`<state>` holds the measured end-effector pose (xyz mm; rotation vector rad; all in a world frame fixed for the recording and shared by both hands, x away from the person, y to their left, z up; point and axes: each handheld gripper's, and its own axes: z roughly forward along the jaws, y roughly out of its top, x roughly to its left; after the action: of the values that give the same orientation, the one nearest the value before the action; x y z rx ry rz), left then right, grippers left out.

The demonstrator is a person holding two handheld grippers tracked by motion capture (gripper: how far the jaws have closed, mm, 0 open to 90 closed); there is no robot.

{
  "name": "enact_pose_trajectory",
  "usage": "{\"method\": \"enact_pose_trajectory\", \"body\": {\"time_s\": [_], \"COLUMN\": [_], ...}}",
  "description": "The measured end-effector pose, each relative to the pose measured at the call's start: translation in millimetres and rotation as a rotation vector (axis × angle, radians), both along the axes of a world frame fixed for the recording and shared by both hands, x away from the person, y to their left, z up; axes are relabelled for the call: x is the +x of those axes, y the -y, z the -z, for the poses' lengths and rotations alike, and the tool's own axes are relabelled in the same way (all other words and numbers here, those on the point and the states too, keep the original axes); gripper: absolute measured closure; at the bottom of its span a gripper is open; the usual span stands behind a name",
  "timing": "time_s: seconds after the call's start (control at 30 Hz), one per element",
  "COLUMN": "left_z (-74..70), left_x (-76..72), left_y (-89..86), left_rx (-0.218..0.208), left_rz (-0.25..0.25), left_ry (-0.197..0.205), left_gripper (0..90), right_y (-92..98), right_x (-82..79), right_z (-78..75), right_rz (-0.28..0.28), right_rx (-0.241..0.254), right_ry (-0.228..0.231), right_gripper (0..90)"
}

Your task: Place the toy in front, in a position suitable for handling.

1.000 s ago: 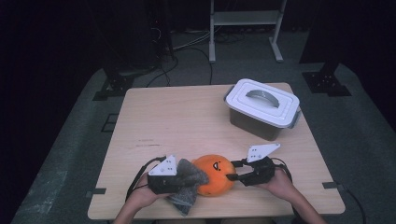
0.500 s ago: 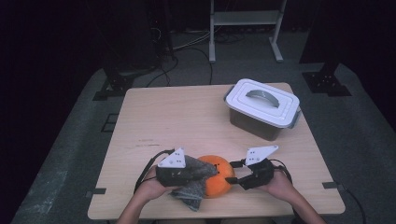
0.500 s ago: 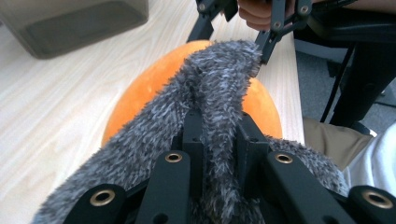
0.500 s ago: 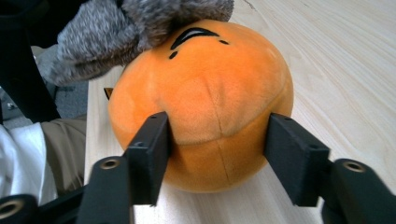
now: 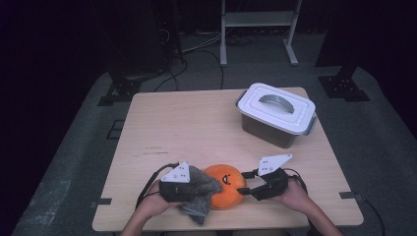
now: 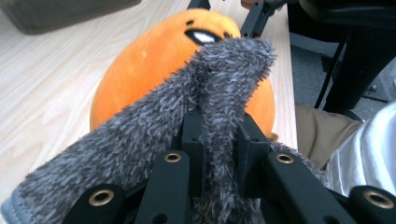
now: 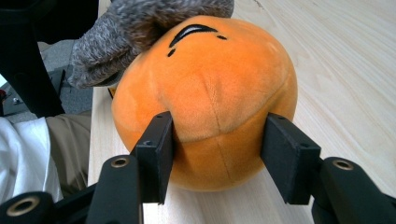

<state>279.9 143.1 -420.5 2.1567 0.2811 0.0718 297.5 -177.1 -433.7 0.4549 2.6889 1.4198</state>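
Dark floor and stands surround a pale wooden table (image 5: 196, 128), where a lidded box (image 5: 276, 114) sits far right, well apart from the work at the near edge.

Since a second ago the left gripper (image 5: 183, 183) has carried its grey cloth (image 5: 200, 194) rightward, from beside the orange plush (image 5: 225, 186) to up against it, so the cloth now drapes over the plush's left side. That suggests a wiping pass is under way, with the cloth newly in contact. The right gripper (image 5: 251, 189) has kept its place at the plush's right side; its jaws have just been closing again after widening, with the plush between them.

From the left gripper view, the jaws are pinched together on a fold of cloth (image 6: 219, 116), and the cloth's tip lies against the plush (image 6: 154, 60) just below its face. The high view cannot settle that pinch. In the right gripper view, both pads press into the plush (image 7: 210, 93), denting its lower sides, so it is clamped and steadied on the table. That view also shows the cloth (image 7: 140, 23) lapping over the plush's top beside the face.
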Motion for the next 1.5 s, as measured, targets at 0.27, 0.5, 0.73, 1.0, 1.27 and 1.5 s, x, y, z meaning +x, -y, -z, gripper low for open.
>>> {"method": "enact_pose_trajectory", "body": {"time_s": [0.27,0.5,0.73,1.0,1.27,1.5], "left_z": [4.7,3.2,-12.7,-25.1,-16.6,-3.7], "left_x": [-4.1,-7.8,-0.2,14.5,17.0,14.2], "left_y": [-0.8,3.2,3.8,11.8,2.0,-10.2], "left_rx": [0.002,0.013,-0.026,-0.003,0.009,0.007], "left_rz": [0.013,0.036,0.027,0.008,-0.018,-0.041], "left_ry": [-0.013,-0.01,0.015,0.03,0.002,-0.032], "left_gripper": [76.9,76.8,76.8,76.8,76.6,76.5], "right_y": [1.3,-9.2,-6.4,-6.4,-4.1,-1.8], "right_x": [1.6,0.8,-2.4,-6.7,-7.6,-6.4], "right_z": [-2.5,-3.0,-2.0,-1.7,0.2,1.5], "right_rz": [-0.014,0.002,-0.006,-0.035,-0.041,-0.039], "right_rx": [0.019,0.015,0.004,-0.01,-0.022,-0.016], "right_ry": [-0.053,-0.043,-0.01,0.02,0.027,0.01], "right_gripper": [30.5,32.4,41.0,42.0,43.0,38.5]}}
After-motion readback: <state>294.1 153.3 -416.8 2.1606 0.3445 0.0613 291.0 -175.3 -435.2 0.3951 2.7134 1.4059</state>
